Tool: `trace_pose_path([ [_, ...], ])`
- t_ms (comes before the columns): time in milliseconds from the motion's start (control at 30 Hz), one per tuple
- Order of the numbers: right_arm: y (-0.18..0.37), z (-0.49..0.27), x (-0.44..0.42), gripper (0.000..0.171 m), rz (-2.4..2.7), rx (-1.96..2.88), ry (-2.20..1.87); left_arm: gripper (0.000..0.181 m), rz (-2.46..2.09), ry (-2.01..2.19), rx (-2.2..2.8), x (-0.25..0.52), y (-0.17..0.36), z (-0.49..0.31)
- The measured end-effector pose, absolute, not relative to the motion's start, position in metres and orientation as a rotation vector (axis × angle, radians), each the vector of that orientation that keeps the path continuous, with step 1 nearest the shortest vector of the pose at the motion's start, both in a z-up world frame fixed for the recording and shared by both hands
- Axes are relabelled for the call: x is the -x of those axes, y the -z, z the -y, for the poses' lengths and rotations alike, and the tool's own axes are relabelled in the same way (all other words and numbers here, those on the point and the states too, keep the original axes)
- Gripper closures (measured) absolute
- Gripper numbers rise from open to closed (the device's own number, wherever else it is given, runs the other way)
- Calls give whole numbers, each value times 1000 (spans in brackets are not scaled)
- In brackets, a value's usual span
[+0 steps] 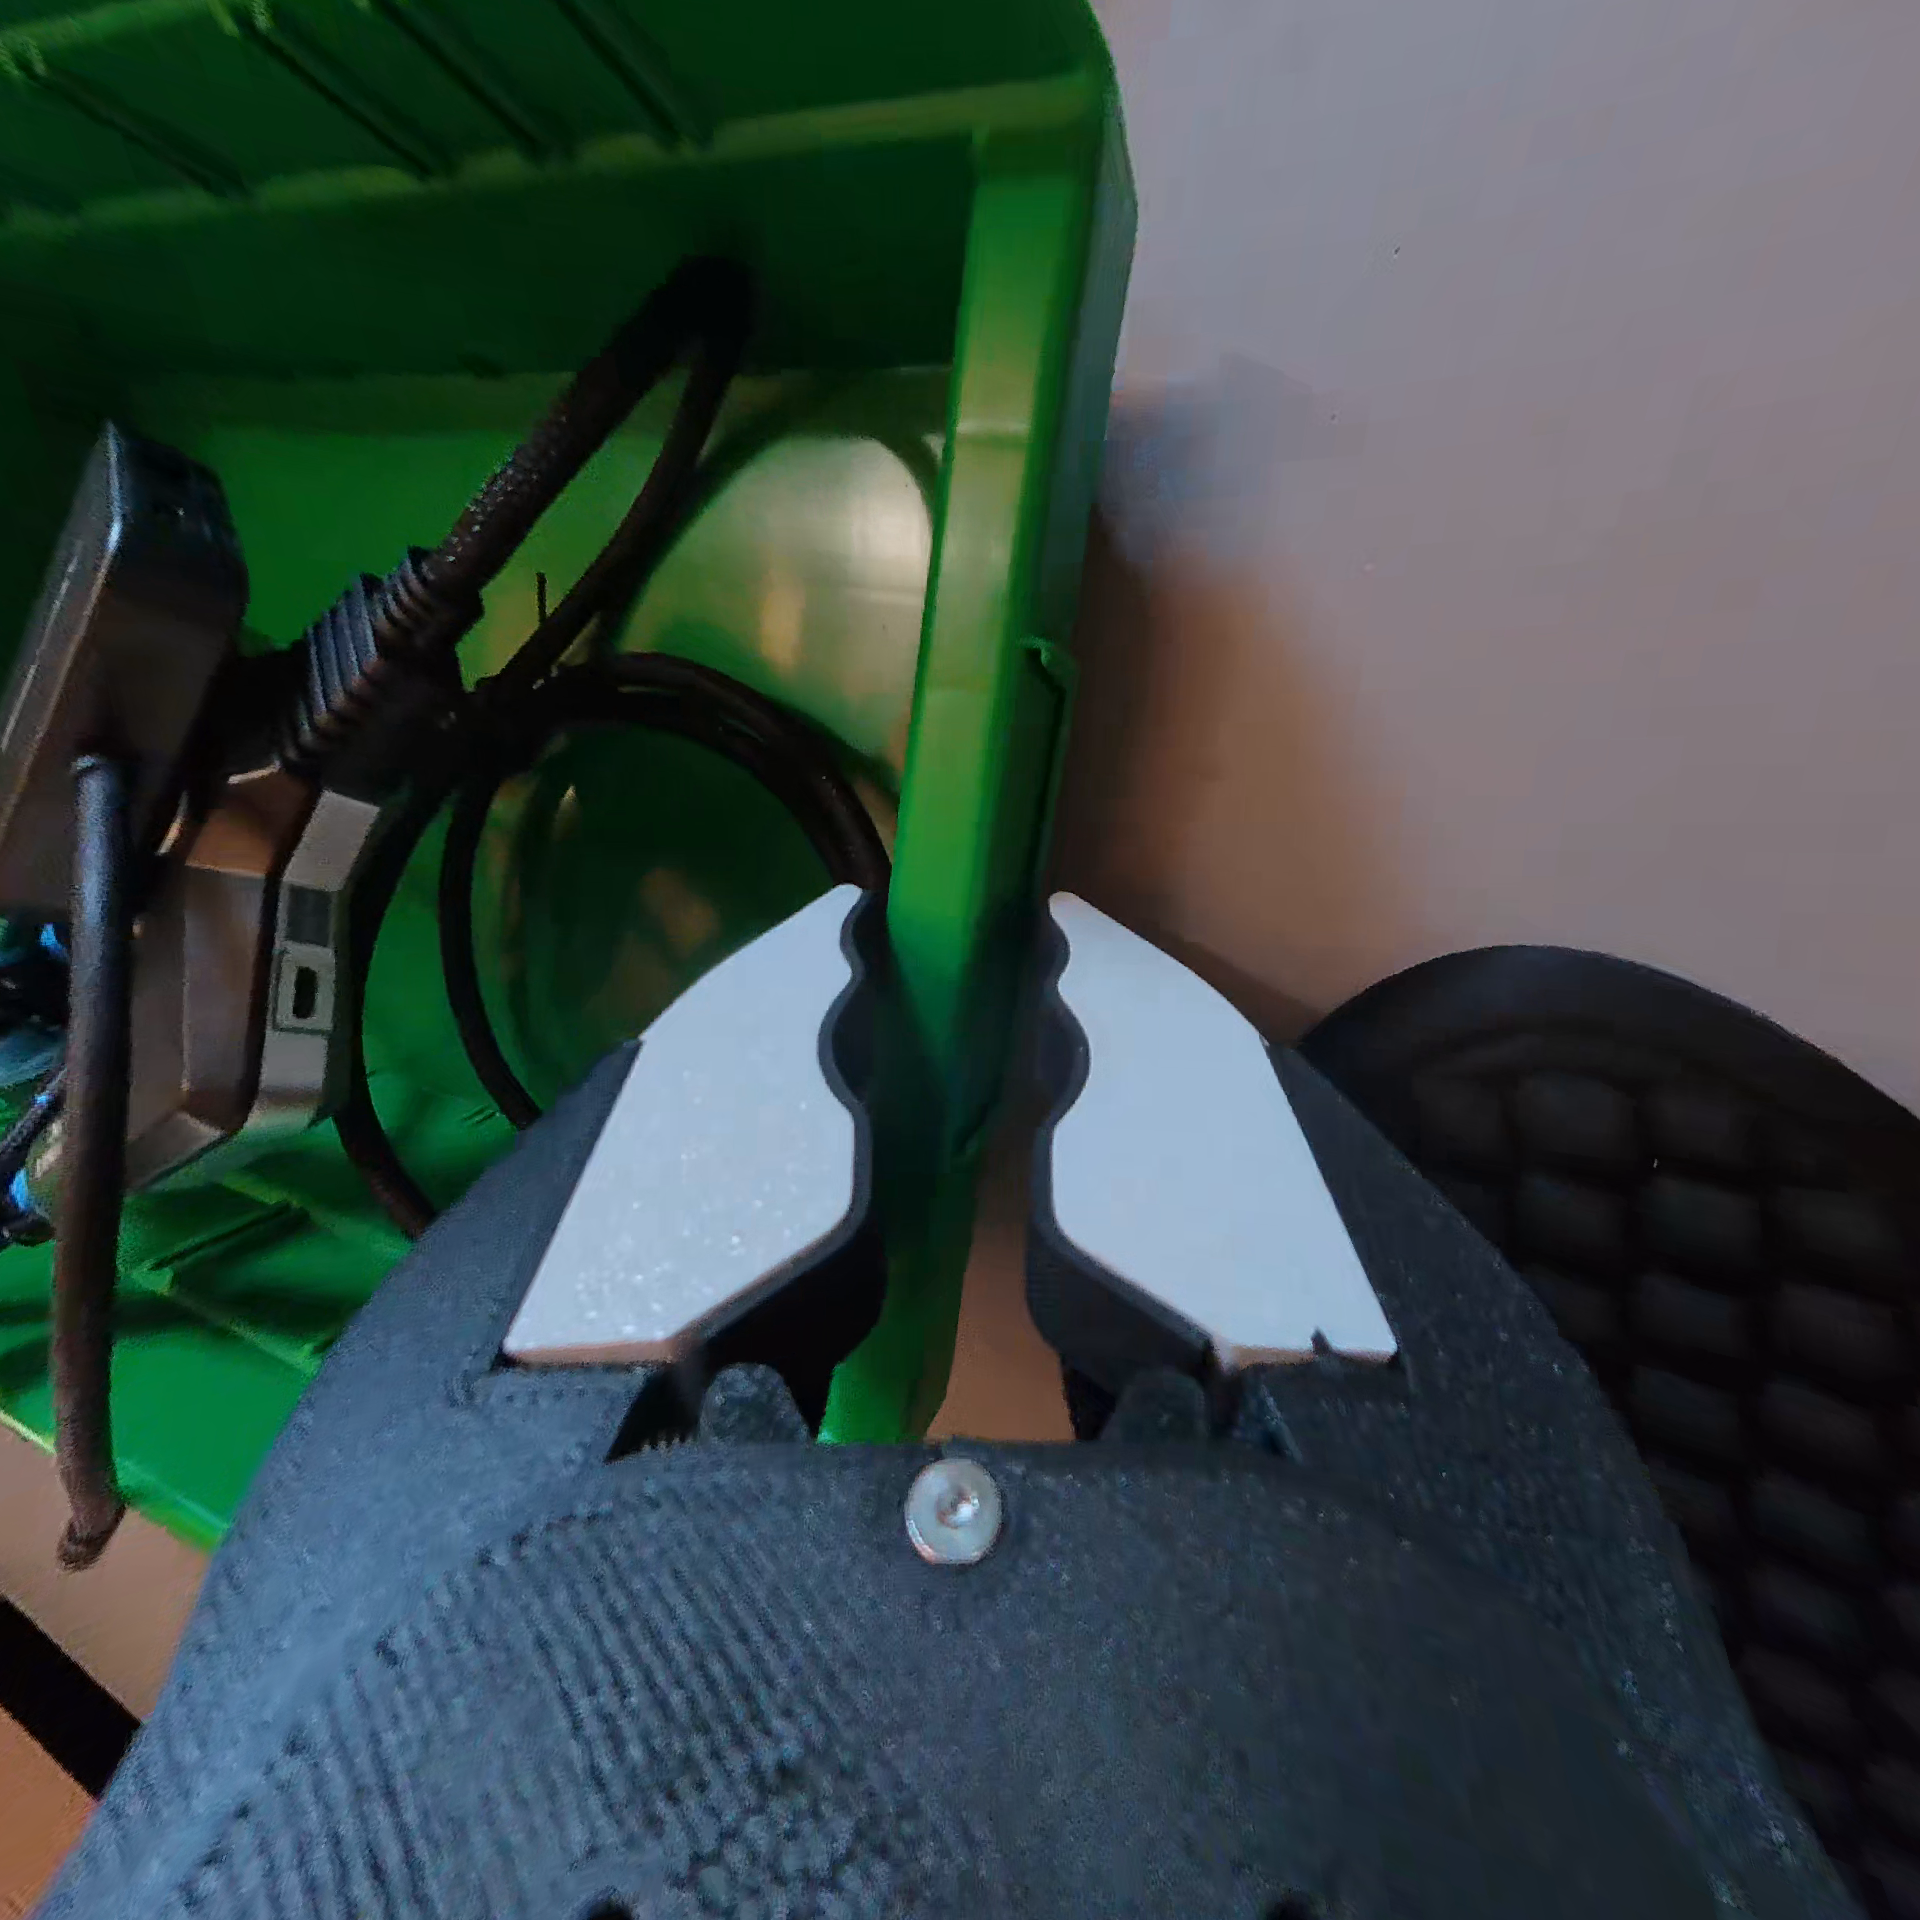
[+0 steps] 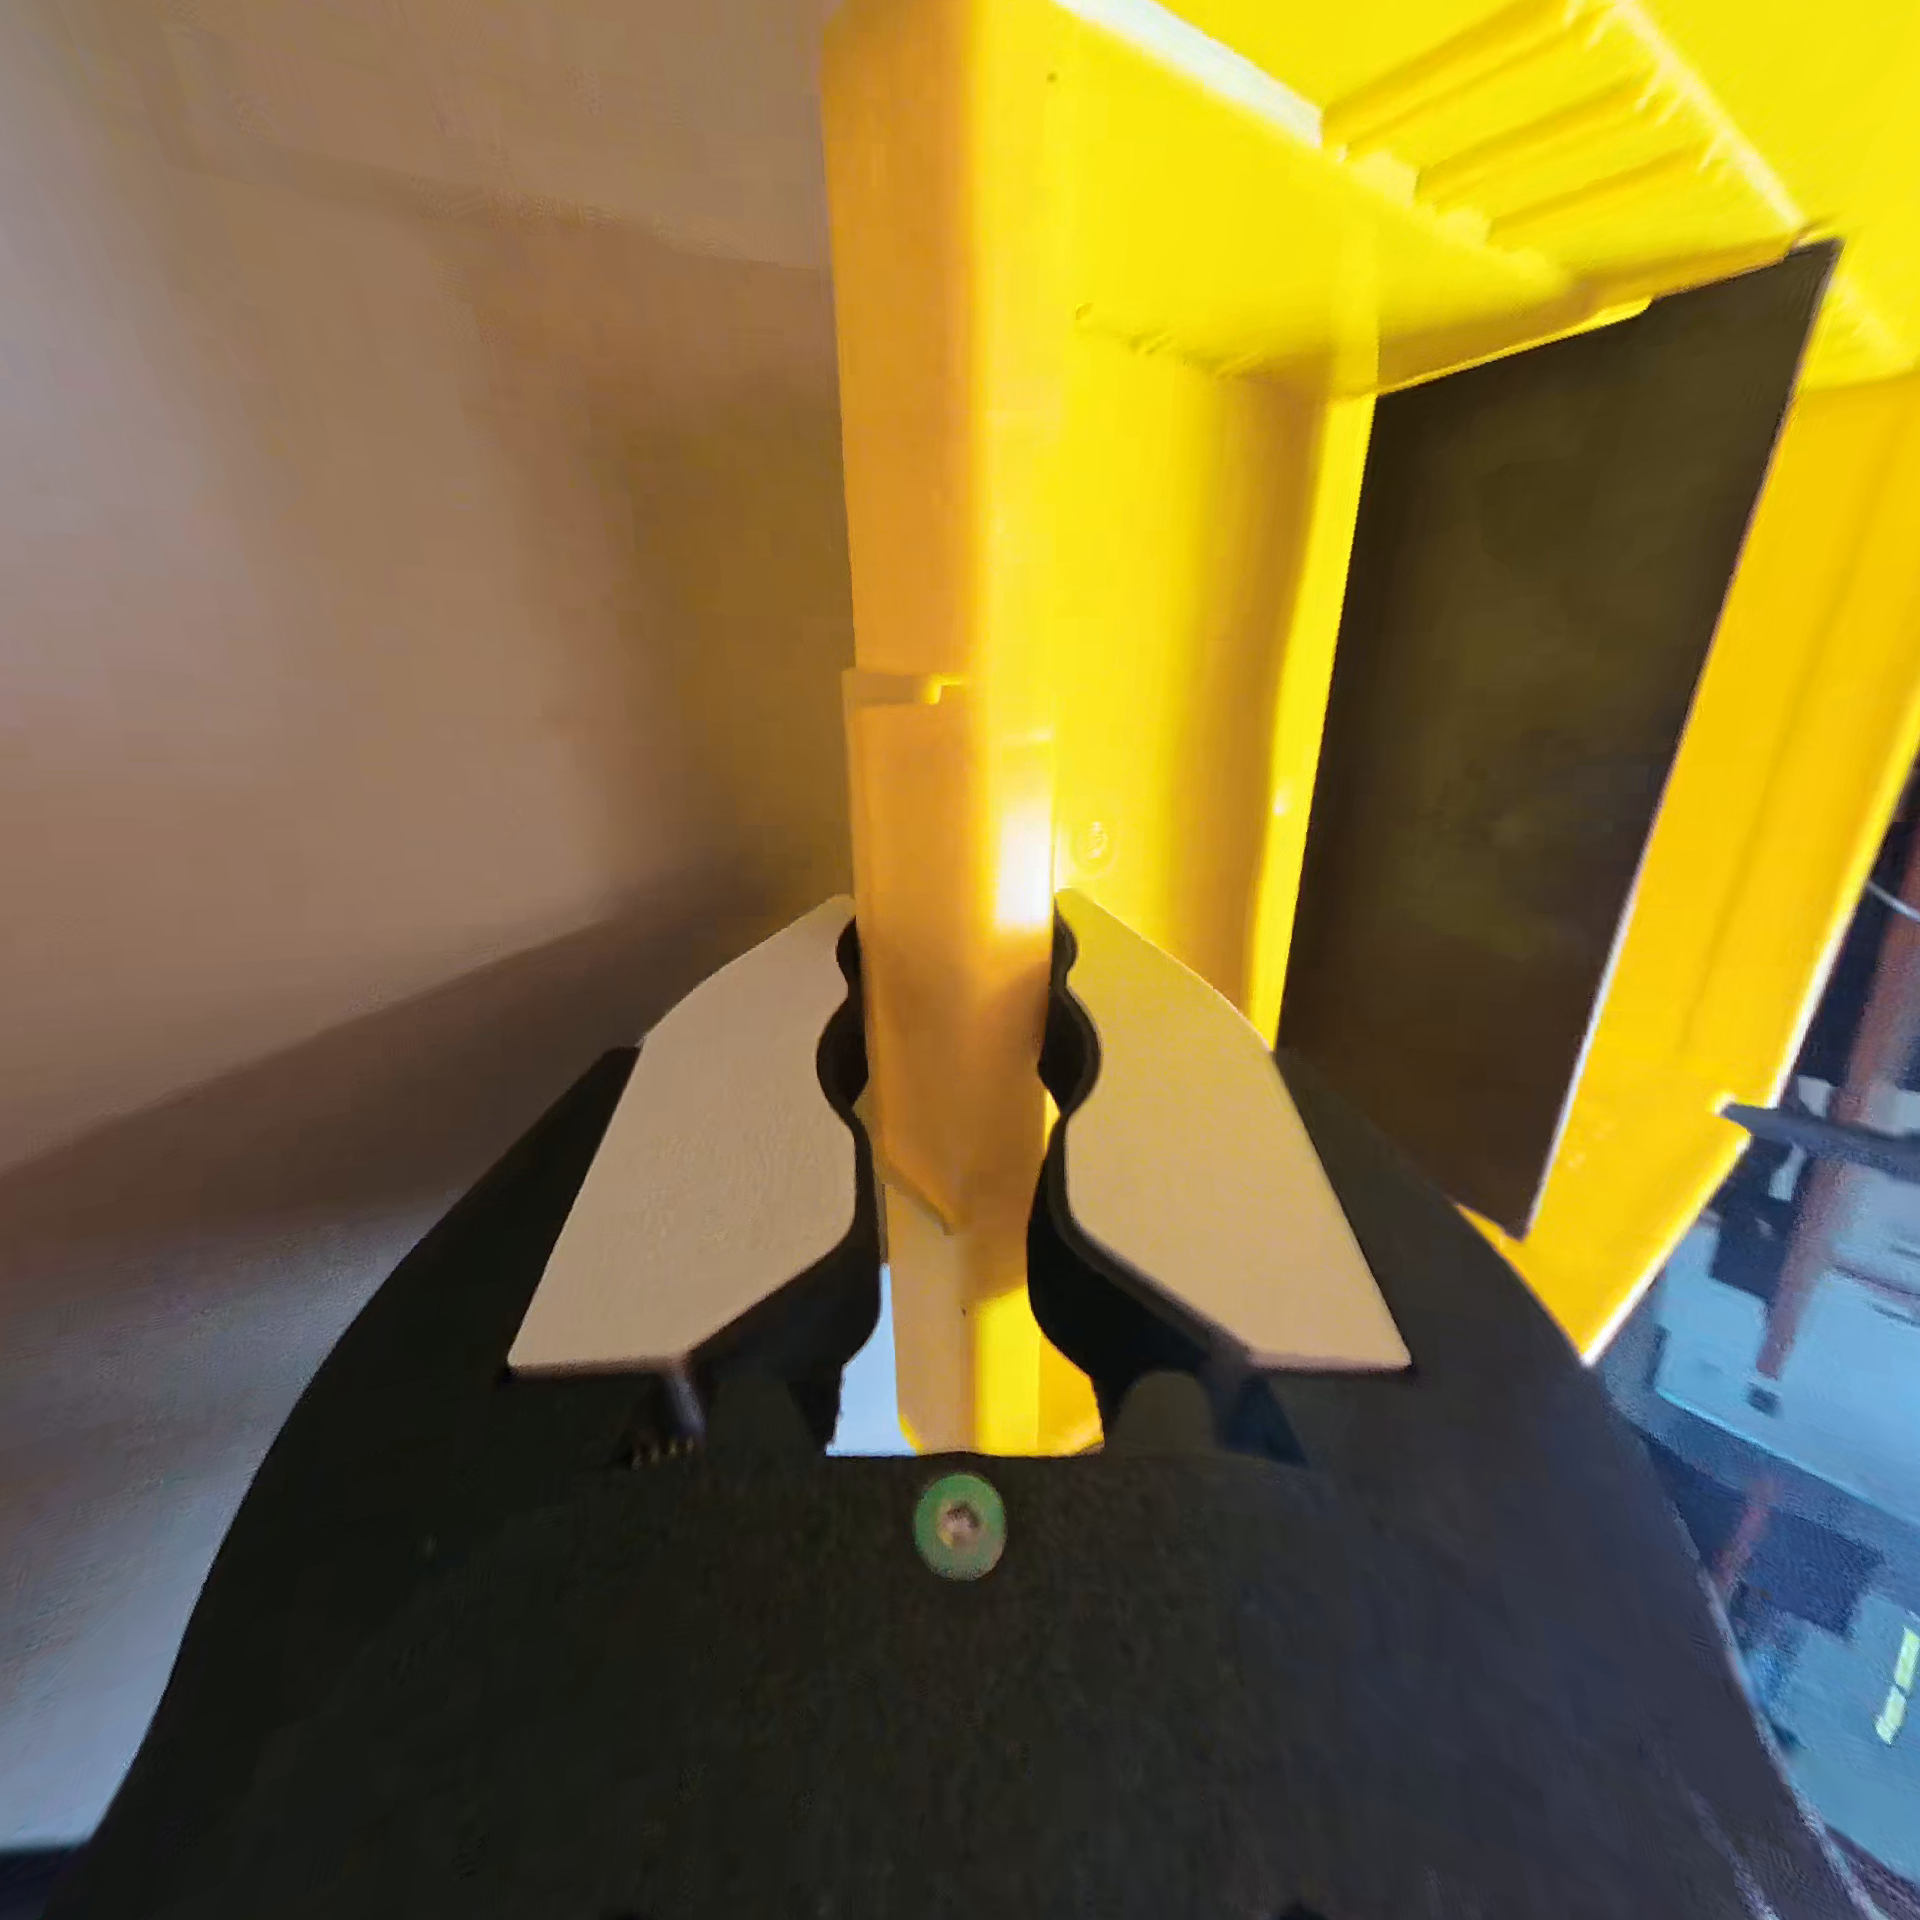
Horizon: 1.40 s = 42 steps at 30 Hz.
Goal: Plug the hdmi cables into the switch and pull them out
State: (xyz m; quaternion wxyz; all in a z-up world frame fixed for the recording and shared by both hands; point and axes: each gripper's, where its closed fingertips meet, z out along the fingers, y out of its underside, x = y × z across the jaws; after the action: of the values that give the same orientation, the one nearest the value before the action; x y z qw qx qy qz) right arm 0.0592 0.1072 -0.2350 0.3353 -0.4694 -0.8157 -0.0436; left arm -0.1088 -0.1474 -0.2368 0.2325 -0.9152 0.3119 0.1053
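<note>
Left wrist view, left hand-held gripper [image 1: 956, 935] pinching green bin [image 1: 997, 520]; right hand-held gripper [image 2: 951, 935] pinching yellow bin [image 2: 935, 416]

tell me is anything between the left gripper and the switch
Yes: the left gripper is shut on the green bin wall. The switch lies inside, beyond that wall, among black cables.

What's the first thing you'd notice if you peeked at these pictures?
Two bright bins: the left gripper pinches the wall of a green bin, and the right gripper pinches the wall of a yellow bin. Inside the green one, at the left, lie black cables and a grey switch box.
</note>
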Motion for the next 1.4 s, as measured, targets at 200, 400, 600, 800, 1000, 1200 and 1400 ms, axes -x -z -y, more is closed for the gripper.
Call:
trace_pose_path([
  [200,241,-142,-132,141,2138,1155,245,151,-768,-348,2521,98,236,158],
  [400,230,-215,-149,134,2049,1162,378,152,-677,-378,2511,119,236,135],
  [600,162,-192,-93,125,1780,1261,-56,150,-538,-553,2433,194,233,95],
  [800,84,-140,-41,130,1525,1252,-504,150,-394,-658,2297,233,192,86],
  [1000,64,-113,-2,140,1360,1304,-847,148,-235,-571,2213,268,114,85],
  [1200,88,-114,21,146,1358,1340,-904,143,-259,-507,2557,316,145,73],
  [1400,83,-124,15,148,1334,1301,-889,177,-404,-684,2554,331,131,56],
])
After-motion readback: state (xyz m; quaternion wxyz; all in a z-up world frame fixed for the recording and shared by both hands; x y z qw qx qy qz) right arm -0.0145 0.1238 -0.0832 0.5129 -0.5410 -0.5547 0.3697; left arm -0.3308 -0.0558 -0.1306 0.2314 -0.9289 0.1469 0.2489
